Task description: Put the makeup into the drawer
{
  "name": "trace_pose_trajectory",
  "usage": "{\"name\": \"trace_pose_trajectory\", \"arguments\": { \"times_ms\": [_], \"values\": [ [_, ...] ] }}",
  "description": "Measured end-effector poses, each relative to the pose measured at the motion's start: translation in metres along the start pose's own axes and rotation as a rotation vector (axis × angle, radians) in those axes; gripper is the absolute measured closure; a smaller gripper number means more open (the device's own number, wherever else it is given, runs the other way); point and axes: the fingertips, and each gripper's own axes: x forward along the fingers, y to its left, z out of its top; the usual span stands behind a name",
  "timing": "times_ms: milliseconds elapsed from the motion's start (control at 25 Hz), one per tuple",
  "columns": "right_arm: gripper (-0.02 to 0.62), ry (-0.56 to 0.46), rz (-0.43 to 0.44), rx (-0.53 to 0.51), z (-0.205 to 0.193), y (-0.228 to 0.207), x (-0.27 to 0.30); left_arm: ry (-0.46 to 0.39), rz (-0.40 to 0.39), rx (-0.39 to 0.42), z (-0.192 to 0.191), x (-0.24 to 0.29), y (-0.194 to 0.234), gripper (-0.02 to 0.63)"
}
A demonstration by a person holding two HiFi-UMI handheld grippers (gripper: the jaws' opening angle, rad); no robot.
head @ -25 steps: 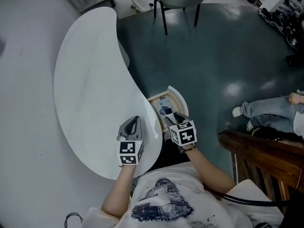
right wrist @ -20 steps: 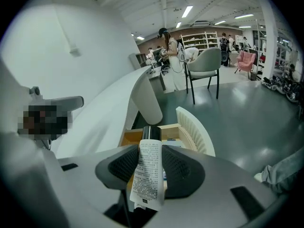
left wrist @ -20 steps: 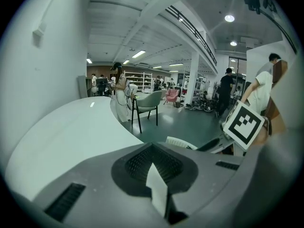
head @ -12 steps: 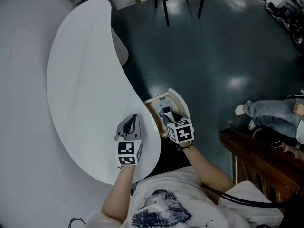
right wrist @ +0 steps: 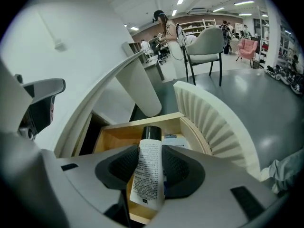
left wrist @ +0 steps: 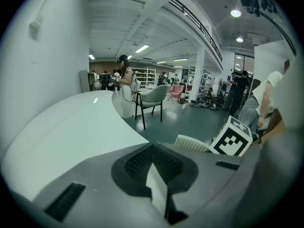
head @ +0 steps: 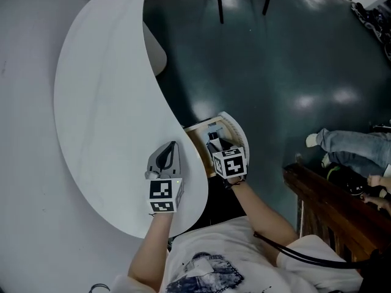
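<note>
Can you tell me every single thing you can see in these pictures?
table: one, white, curved, on the left
drawer: one, wooden inside with a white ribbed front, pulled open at the table's edge
makeup tube: one, white with a black cap, over the open drawer
flat item: one, pale, lying in the drawer; too small to tell what it is
chair: one, pale with dark legs, on the floor beyond the table
wooden furniture: one piece, dark brown, on the right
another person's legs: one pair, in jeans, far right
left gripper: one, grey, jaws together, over the table
right gripper: one, grey, shut on the makeup tube
</note>
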Motion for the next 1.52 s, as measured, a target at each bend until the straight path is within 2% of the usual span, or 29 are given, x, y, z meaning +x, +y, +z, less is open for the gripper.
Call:
{"name": "trace_pose_trajectory", "arguments": {
  "times_ms": [400,840,1520],
  "values": [
    [0.422,0.031,0.003,0.021,-0.015,-0.013,0.037,-0.003,0.017,-0.014,-0.003,0.015,-0.001,0.560],
    [0.422,0.078,0.004,0.035,-0.033,-0.026,0.069,0.024,0.022,0.022,-0.009,0.029,-0.004,0.560],
    [0.422,0.089,-0.014,-0.001,-0.039,-0.026,0.091,0.012,0.043,-0.018,-0.013,0.028,0.005,0.560]
  ]
}}
